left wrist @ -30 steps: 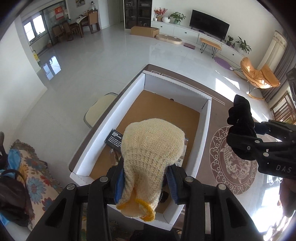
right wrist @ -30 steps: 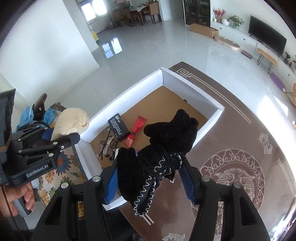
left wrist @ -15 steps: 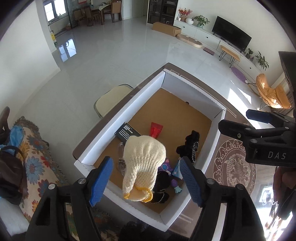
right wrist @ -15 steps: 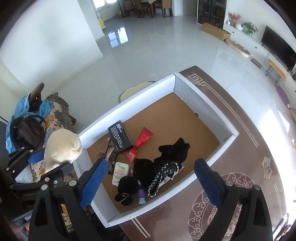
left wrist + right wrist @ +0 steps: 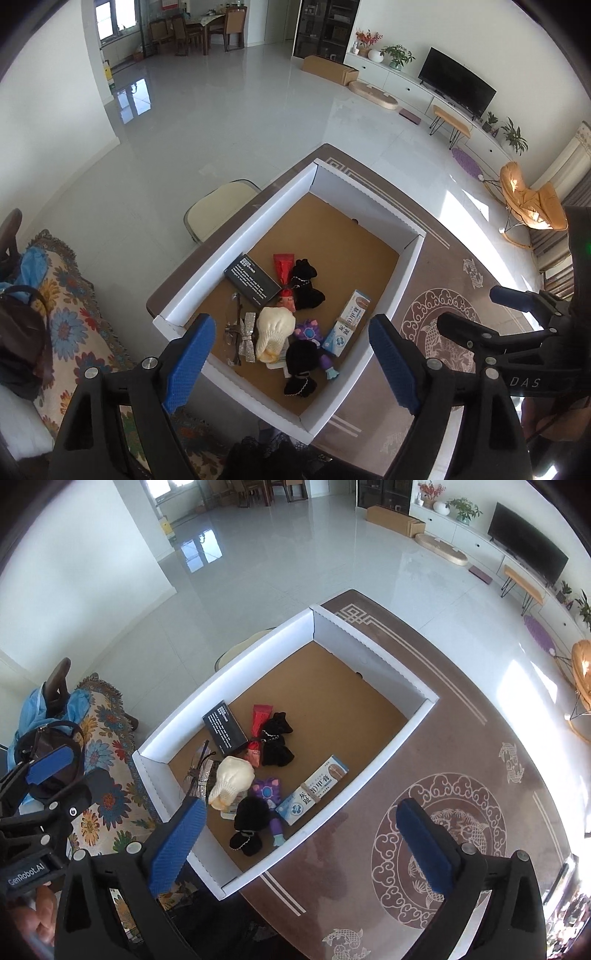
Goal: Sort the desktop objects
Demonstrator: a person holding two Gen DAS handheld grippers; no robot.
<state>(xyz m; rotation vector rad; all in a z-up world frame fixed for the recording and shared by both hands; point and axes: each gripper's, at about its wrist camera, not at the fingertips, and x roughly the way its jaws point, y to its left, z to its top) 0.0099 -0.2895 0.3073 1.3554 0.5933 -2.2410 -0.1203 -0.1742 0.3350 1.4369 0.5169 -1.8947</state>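
Two hand-held grippers hang high above a white-walled cardboard box with a brown floor (image 5: 236,275), which sits on a brown counter patterned with pale fish and cloud medallions (image 5: 436,738). The left gripper (image 5: 291,363) has its blue-padded fingers (image 5: 190,360) spread wide and holds nothing; the right gripper (image 5: 301,849) is likewise spread wide, its blue pads (image 5: 424,845) bare.

Inside the box, toward its near left end, a cream knitted glove with a yellow cuff (image 5: 273,332) lies beside a silver glittery bow (image 5: 248,336) and a pair of clear-framed glasses (image 5: 232,326). A black knitted glove with white stitching (image 5: 304,286) rests further in, overlapping a red foil packet (image 5: 283,267), with a black rectangular box bearing white print (image 5: 253,280) just to its left. A second black glove (image 5: 301,363) lies nearest the box's front wall, touching a purple cartoon-faced toy (image 5: 310,332). A long blue-and-white carton with Chinese lettering (image 5: 347,323) sits diagonally near the right wall. The far half of the box floor shows only brown board.

In the right wrist view the left gripper appears at the left edge, above a floral patterned throw (image 5: 103,775). A cream-seated chair (image 5: 221,210) stands on the glossy white tiled floor (image 5: 221,110) beside the counter.
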